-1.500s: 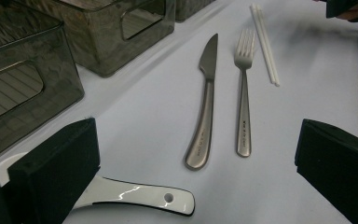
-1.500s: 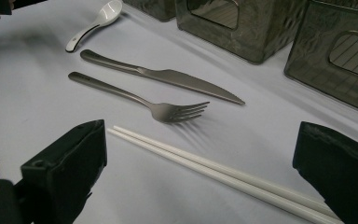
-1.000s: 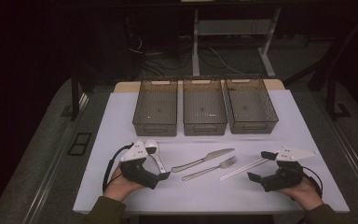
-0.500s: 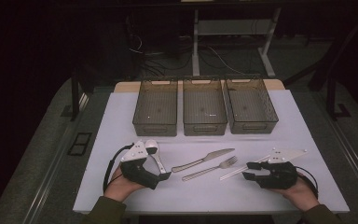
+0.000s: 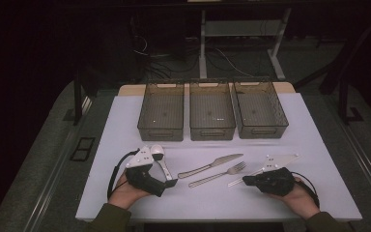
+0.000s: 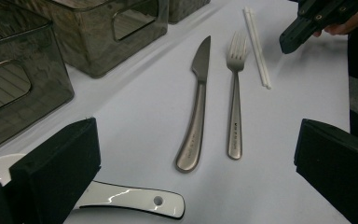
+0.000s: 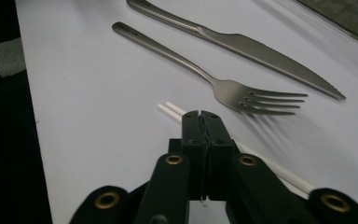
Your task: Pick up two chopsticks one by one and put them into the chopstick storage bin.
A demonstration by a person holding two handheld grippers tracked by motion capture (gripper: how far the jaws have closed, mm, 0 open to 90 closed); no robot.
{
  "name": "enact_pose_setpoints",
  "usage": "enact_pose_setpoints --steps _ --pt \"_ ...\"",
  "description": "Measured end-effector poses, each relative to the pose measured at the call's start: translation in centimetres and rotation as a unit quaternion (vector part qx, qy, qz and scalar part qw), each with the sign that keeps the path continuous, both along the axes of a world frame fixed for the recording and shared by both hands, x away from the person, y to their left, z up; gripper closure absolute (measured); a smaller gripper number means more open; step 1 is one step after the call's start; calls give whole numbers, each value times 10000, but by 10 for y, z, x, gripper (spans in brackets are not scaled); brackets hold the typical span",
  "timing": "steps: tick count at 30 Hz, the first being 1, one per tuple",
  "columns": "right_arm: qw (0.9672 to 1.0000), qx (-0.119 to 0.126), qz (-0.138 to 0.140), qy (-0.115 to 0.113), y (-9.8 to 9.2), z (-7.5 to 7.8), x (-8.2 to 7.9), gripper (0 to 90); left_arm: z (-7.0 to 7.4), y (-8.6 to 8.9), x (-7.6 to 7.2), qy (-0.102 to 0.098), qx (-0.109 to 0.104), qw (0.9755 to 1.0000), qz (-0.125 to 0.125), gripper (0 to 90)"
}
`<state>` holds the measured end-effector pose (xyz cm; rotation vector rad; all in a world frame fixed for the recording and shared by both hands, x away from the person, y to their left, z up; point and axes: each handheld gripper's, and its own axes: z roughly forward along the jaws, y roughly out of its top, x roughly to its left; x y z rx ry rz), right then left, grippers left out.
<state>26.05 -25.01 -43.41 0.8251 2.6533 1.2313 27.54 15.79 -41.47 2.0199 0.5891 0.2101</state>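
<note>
White chopsticks lie on the pale desk, just right of the fork and knife. We see the right tool low over the near ends of the chopsticks. Its jaws have just been closing and now meet face to face above the sticks, with nothing between them; the sticks pass underneath. Whether the tool touches them we cannot tell. The left tool rests at the near left of the desk with its jaws released and well apart. A white spoon lies beside its left jaw, not gripped. Three dark bins stand in a row at the far side of the desk.
</note>
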Motion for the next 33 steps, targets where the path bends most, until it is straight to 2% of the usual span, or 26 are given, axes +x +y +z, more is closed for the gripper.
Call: enact_pose_setpoints --steps 6,14,33 --pt "9997 -222 123 52 12 -7 6 897 -1 -1 0 17 9 10000 -12 0" --pt "9990 -384 215 104 22 -13 13 897 -1 -1 0 30 12 10000 -24 0" --pt "9990 -410 169 11 35 -15 26 898 -1 -1 0 60 -21 10000 -40 0"
